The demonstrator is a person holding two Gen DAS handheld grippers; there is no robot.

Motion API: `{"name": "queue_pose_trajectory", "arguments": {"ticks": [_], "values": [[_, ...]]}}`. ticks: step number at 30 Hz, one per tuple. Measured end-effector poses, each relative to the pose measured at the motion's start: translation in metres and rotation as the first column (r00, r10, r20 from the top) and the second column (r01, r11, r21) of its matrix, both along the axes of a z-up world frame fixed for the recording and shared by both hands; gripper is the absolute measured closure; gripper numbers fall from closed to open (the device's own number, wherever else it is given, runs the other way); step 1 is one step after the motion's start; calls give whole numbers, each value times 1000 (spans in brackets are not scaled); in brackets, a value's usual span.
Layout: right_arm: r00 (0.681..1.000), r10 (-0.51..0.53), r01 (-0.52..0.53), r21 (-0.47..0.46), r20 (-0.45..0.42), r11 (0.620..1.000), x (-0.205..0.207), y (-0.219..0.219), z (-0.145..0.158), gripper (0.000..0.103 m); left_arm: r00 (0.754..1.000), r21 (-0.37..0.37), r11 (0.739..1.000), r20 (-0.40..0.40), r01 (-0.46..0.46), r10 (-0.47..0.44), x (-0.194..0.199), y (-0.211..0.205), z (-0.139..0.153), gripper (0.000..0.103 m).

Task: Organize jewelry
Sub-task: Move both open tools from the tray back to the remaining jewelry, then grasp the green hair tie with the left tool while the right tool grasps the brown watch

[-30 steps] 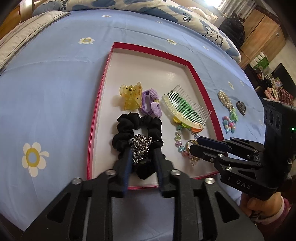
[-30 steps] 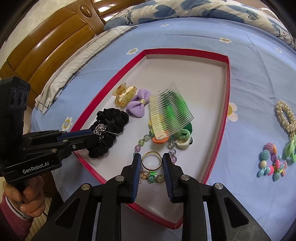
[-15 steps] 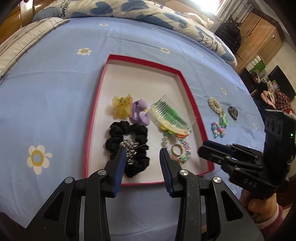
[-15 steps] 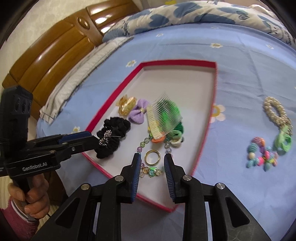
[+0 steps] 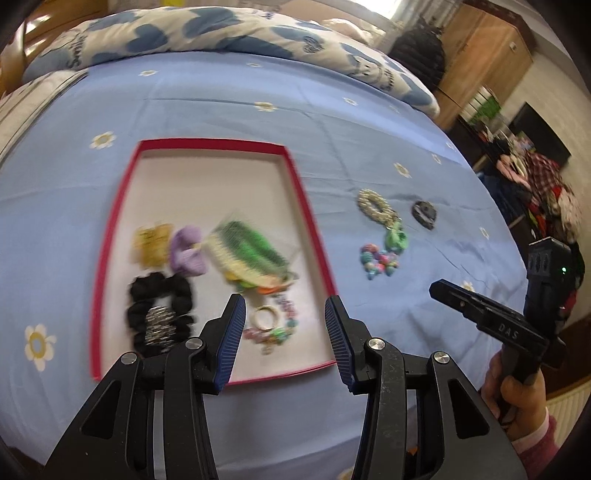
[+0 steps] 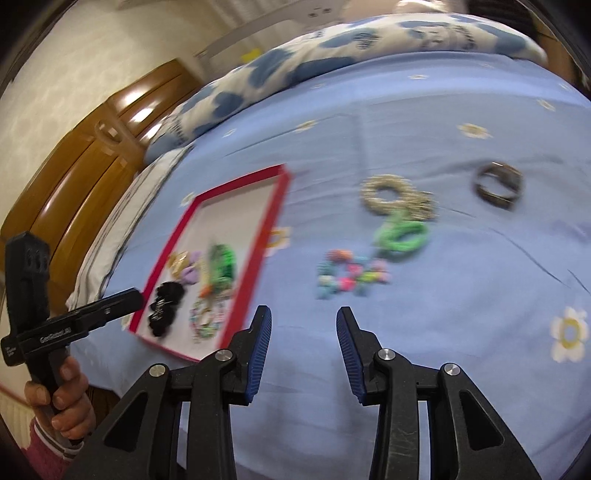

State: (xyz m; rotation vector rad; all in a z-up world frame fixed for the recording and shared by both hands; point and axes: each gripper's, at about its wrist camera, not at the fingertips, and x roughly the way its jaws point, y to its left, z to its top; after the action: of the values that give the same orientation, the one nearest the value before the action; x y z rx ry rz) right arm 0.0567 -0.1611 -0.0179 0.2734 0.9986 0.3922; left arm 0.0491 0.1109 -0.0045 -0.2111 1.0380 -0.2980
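A red-rimmed white tray (image 5: 310, 218) (image 6: 275, 206) on the blue bedspread holds a black scrunchie (image 5: 160, 314), a yellow claw clip (image 5: 151, 243), a purple bow (image 5: 188, 251), a green comb (image 5: 251, 254) and a beaded bracelet with a gold ring (image 5: 267, 321). On the bedspread to its right lie a pearl ring (image 6: 391, 194), a green tie (image 6: 402, 238), a colourful bead bracelet (image 6: 349, 278) and a dark ring (image 6: 498, 184). My left gripper (image 5: 284, 328) is open and empty above the tray's near end. My right gripper (image 6: 303, 339) is open and empty, short of the bead bracelet.
A patterned duvet (image 5: 221, 33) lies along the far side of the bed. A wooden headboard (image 6: 85, 177) stands at the left. A wooden cabinet (image 5: 484, 51) and clutter stand beyond the bed's right edge.
Both grippers have opened wide and drawn back from the tray. The right one has swung right toward the loose jewelry on the bedspread. The scrunchie and beaded bracelet stay in the tray.
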Motion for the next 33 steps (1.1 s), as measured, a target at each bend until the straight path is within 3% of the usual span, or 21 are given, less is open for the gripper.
{"name": "queue_pose_trajectory", "arguments": {"ticks": [16,33], "values": [[984,-180,180,-19,12,983,12,-89,-2,63,988,27,988,-17,155,-155,41,-89,4,60],[956,-292,292,-70,12,954,98,-151,-20,64,956,14,962,-121,272,-268,107,-177,-35,60]]}}
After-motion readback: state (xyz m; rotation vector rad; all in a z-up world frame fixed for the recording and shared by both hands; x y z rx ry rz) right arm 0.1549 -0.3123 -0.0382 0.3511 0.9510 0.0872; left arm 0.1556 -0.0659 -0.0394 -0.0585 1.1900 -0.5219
